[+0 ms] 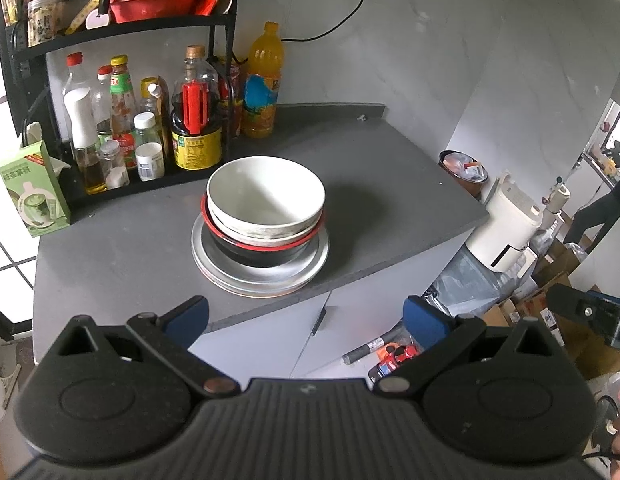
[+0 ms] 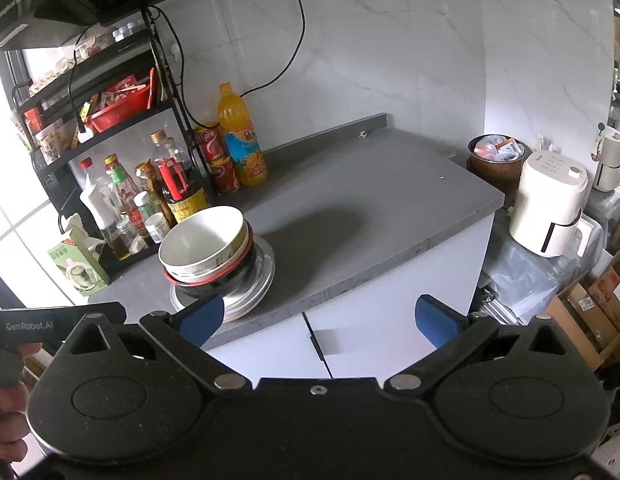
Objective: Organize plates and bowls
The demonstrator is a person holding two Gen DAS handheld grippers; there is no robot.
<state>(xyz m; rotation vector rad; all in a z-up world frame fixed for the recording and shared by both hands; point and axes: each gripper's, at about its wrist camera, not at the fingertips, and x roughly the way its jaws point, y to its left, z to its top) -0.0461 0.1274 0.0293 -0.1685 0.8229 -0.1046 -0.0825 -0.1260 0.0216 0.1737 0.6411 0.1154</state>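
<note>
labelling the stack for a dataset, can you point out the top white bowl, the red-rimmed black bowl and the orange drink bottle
top white bowl (image 1: 266, 192), left wrist view, on its inner wall
red-rimmed black bowl (image 1: 262, 256), left wrist view, on its black outer side
orange drink bottle (image 2: 236, 118), right wrist view, on the upper body above the label

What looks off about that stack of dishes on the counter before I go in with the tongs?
The bowls sit off-centre on the metal plates, shifted toward the rack side. In the right wrist view the top white bowl tilts, and the red-rimmed black bowl beneath leans too. Nothing spilled or broken.
</note>
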